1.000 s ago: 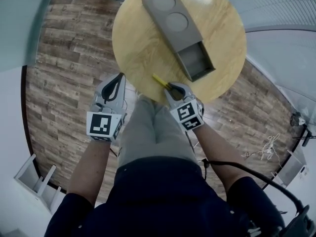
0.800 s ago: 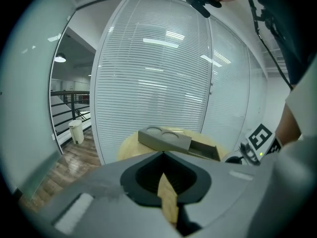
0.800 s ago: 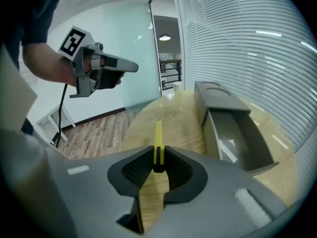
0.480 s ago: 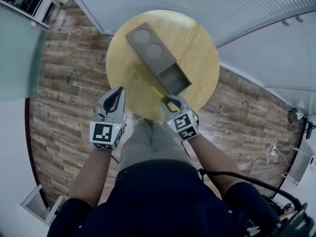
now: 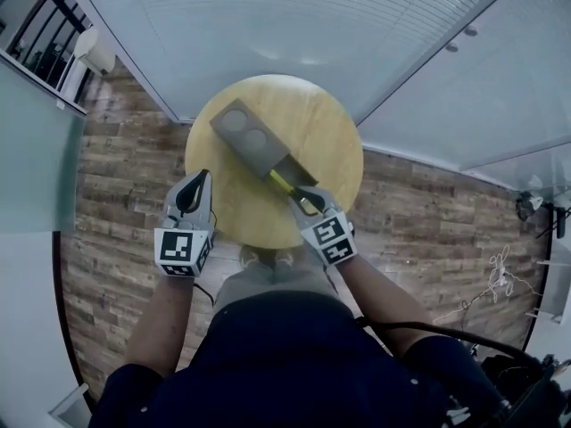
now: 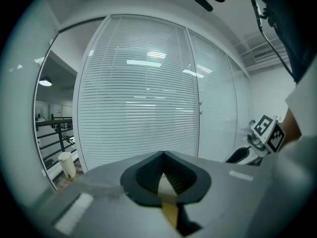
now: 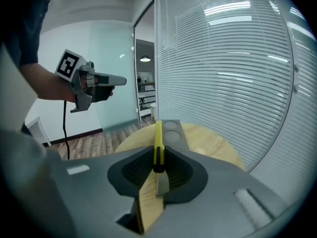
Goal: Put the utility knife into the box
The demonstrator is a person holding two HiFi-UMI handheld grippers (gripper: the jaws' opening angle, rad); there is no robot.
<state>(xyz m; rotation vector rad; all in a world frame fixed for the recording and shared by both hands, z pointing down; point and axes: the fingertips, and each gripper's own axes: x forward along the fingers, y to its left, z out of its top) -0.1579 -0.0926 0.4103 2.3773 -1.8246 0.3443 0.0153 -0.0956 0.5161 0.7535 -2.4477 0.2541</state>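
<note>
A yellow utility knife (image 5: 285, 185) sticks out of my right gripper (image 5: 304, 200), whose jaws are shut on its handle. In the right gripper view the knife (image 7: 158, 142) points at the grey box (image 7: 171, 130) on the round wooden table (image 7: 213, 145). The box (image 5: 248, 137) has two round recesses and an open compartment at its near end; in the head view the knife's tip overlaps that end. My left gripper (image 5: 195, 185) hangs over the table's left edge, shut, with nothing in it (image 6: 162, 154).
A glass wall with white blinds (image 5: 294, 25) runs just behind the table (image 5: 330, 145). Wood floor (image 5: 116, 203) lies on both sides. The person's legs (image 5: 272, 279) are at the near edge. A black cable (image 5: 428, 328) trails from the right arm.
Both grippers have risen, the right one carrying the knife up from the near rim. The table looks smaller and lower, and the knife's tip now overlaps the box's open end.
</note>
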